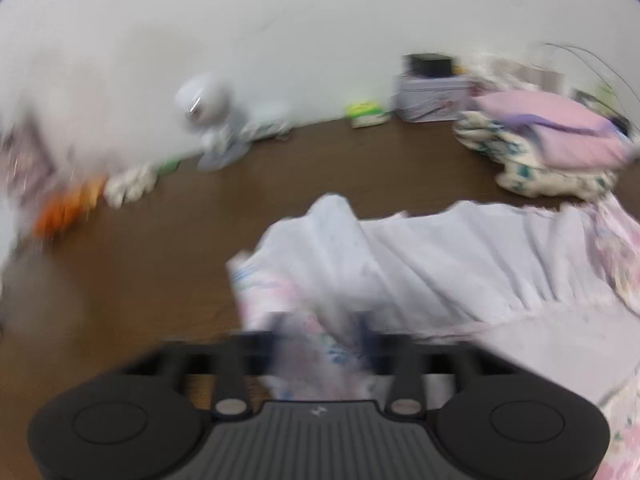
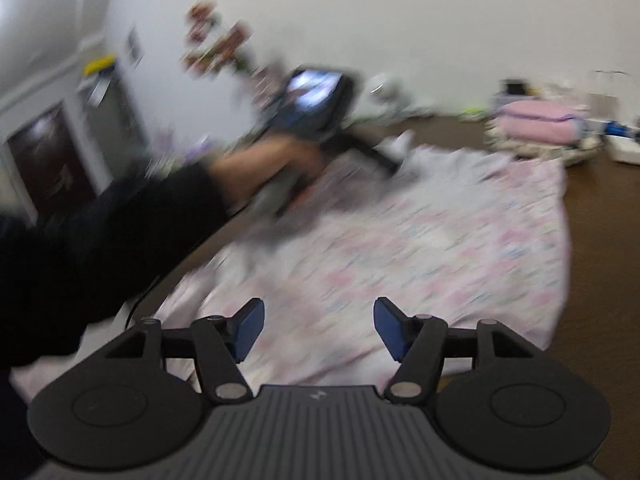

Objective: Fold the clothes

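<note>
Your left gripper (image 1: 320, 332) has its two fingers drawn in on a bunched fold of the floral garment (image 1: 460, 280), and the cloth rises between them and over them; the picture is blurred from motion, so you cannot see the pads clearly, but the fabric sits between the fingers and is lifted off the floor. From this grip the garment runs away to the right in long pleats, white on the side turned up and pink-flowered along the edges. Your right gripper (image 2: 319, 328) is wide open, the blue pads (image 2: 250, 328) well apart, and it holds nothing; it hovers above the near part of the same garment (image 2: 420, 248), which lies spread on the brown floor (image 2: 600, 240). In the right wrist view you see your left hand (image 2: 272, 164) in a black sleeve, holding the other gripper over the far left edge of the cloth. Farther out, on the floor beside the far edge of the garment, there is a stack of folded clothes (image 1: 560, 136), with pink pieces on top and a cream piece with a green pattern below. Behind it, against the white wall (image 1: 320, 20), stands a pale box (image 1: 432, 96) with a dark object on top. More to the left along the wall there is a small white desk fan (image 1: 208, 120), then some white and orange things too blurred to name.
</note>
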A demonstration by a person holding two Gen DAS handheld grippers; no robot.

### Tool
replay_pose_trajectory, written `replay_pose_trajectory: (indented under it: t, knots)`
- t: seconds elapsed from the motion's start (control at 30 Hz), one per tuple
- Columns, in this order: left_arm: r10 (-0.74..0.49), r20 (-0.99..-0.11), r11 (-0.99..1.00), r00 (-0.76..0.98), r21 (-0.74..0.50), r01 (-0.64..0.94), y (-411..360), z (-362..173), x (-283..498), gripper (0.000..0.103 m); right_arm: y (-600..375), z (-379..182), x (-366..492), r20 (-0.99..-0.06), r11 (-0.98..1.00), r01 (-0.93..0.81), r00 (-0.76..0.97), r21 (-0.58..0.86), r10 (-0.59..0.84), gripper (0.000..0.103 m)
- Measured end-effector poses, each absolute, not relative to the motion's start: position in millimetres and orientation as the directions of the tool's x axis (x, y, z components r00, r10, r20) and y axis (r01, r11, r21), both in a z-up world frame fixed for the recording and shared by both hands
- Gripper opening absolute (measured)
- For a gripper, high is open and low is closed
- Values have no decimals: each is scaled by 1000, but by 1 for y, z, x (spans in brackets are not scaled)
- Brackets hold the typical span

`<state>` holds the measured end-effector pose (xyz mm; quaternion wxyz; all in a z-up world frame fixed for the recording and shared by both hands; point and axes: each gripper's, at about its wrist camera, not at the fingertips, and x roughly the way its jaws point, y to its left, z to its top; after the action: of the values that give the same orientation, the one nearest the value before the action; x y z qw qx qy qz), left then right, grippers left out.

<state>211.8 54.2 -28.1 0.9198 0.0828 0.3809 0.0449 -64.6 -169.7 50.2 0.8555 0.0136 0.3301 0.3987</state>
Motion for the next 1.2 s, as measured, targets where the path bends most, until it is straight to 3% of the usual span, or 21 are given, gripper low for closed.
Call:
replay_pose_trajectory:
  t: [0.1, 0.17, 0.33, 0.43, 0.47, 0.6, 0.73, 0.83, 1.0, 1.2]
  knots:
    - [184, -683, 979, 706, 193, -69, 78, -27, 208, 12, -161, 32, -61, -576, 639, -668, 368, 382, 730, 57]
    - [241, -666, 967, 706, 227, -115, 95, -29, 204, 11, -156, 22, -55, -590, 623, -660, 322, 421, 740, 44]
    - [279, -692, 960, 666, 193, -202, 141, -18, 173, 12, -141, 25, -54, -656, 663, -715, 393, 222, 644, 24]
    - [302, -701, 952, 646, 191, -237, 160, -13, 137, 13, -141, 28, -38, -692, 763, -644, 526, 56, 494, 25]
    - [304, -706, 952, 640, 193, -239, 164, -12, 125, 13, -141, 28, -31, -695, 802, -597, 575, 4, 432, 33]
    - [274, -728, 961, 628, 183, -208, 167, -7, 74, 16, -161, 38, -10, -629, 929, -369, 727, -19, 275, 36]
    - [237, -734, 970, 636, 138, -202, 169, -7, 28, 21, -169, 62, -45, -550, 874, -465, 696, 143, 461, 51]
    - [224, -733, 971, 642, 112, -211, 170, -7, 10, 22, -151, 52, -71, -579, 788, -579, 575, 212, 578, 51]
    - [200, -735, 973, 648, 71, -220, 171, -6, -10, 22, -127, 22, -94, -647, 773, -628, 551, 94, 527, 50]
    - [183, -741, 979, 646, 74, -192, 156, -5, -39, 22, -151, 26, -86, -690, 800, -599, 579, 0, 434, 49]
